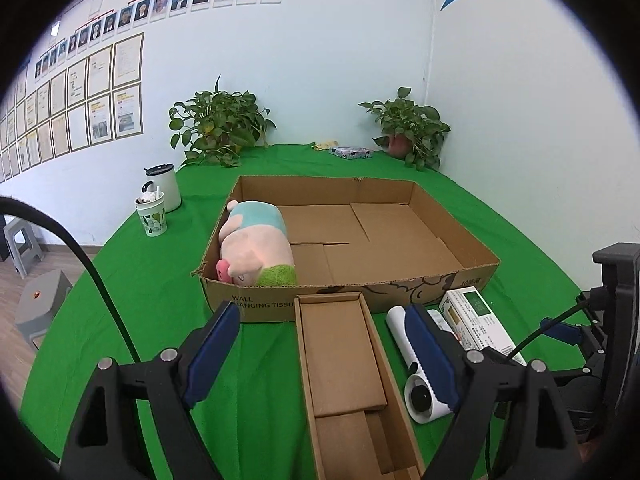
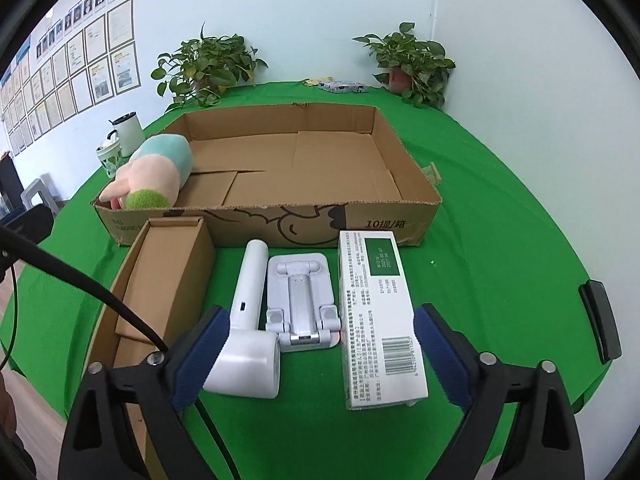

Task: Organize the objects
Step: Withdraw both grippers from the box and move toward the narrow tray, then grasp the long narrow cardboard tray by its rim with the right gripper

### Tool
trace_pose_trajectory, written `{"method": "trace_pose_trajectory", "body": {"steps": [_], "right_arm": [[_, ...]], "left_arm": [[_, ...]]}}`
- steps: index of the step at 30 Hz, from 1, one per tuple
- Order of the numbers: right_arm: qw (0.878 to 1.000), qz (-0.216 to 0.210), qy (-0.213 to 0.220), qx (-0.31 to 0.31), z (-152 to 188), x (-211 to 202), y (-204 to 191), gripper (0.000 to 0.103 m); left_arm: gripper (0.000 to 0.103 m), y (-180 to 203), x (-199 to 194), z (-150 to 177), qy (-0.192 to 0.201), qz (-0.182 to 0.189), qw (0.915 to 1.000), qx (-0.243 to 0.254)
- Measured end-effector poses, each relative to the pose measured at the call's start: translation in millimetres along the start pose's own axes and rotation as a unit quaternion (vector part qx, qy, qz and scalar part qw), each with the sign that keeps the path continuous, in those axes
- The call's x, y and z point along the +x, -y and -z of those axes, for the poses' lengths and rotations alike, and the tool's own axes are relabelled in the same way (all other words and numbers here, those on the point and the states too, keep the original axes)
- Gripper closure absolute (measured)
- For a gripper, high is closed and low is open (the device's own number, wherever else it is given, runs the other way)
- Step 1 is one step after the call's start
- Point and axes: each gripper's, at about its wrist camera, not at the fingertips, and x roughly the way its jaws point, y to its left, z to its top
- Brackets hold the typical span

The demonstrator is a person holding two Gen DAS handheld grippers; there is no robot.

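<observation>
A wide shallow cardboard tray (image 1: 476,248) (image 2: 416,184) holds a pink plush pig (image 1: 256,248) (image 2: 152,176) at its left end. In front of it, left to right, lie a narrow open cardboard box (image 1: 340,352) (image 2: 168,276), a white handheld device (image 1: 402,334) (image 2: 248,320), a white folding phone stand (image 2: 300,300) and a white carton with a green label (image 1: 476,316) (image 2: 376,312). My left gripper (image 1: 320,316) is open above the narrow box, holding nothing. My right gripper (image 2: 320,318) is open, its fingers straddling the device, stand and carton without touching them.
Two potted plants (image 1: 220,128) (image 1: 408,128) and a patterned packet (image 1: 350,152) stand at the back of the green cloth. Two mugs (image 1: 160,200) sit at the left. Grey stools (image 1: 36,308) stand on the floor left of the table. A black flat object (image 2: 600,320) lies at the right edge.
</observation>
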Motion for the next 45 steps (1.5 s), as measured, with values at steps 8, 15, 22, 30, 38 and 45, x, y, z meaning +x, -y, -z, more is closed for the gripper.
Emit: {"method": "trace_pose_trajectory", "body": {"steps": [8,15,22,30,38,45], "right_arm": [[0.998,-0.066,0.009,-0.017,16.0,-2.2,-6.5,0.003],[0.944,-0.326,-0.021,-0.044,12.5,-66.8,-19.0,0.010],[0.923,-0.365,-0.124,-0.020,24.5,-4.2,-47.5,0.006],[0.965,-0.221,-0.130,-0.054,41.1,40.4,-58.8,0.013],[0.980,-0.150,-0.108,-0.072,51.3,37.1,-77.2,0.039],[0.974,-0.179,-0.117,-0.073,62.2,26.6,-93.3,0.078]], "left_arm": [[0.019,-2.3,2.9,10.7,-0.013,-0.007,0.9998,0.011],[0.019,-35.5,0.4,15.5,-0.038,-0.015,0.9991,-0.009],[0.019,-76.8,22.1,39.0,-0.098,0.017,0.9930,-0.065],[0.020,-61.8,51.6,70.1,-0.158,0.089,0.9812,-0.065],[0.057,-40.8,57.7,85.9,-0.179,0.080,0.9801,-0.031],[0.083,-26.7,36.9,99.9,-0.191,0.103,0.9758,-0.028]]}}
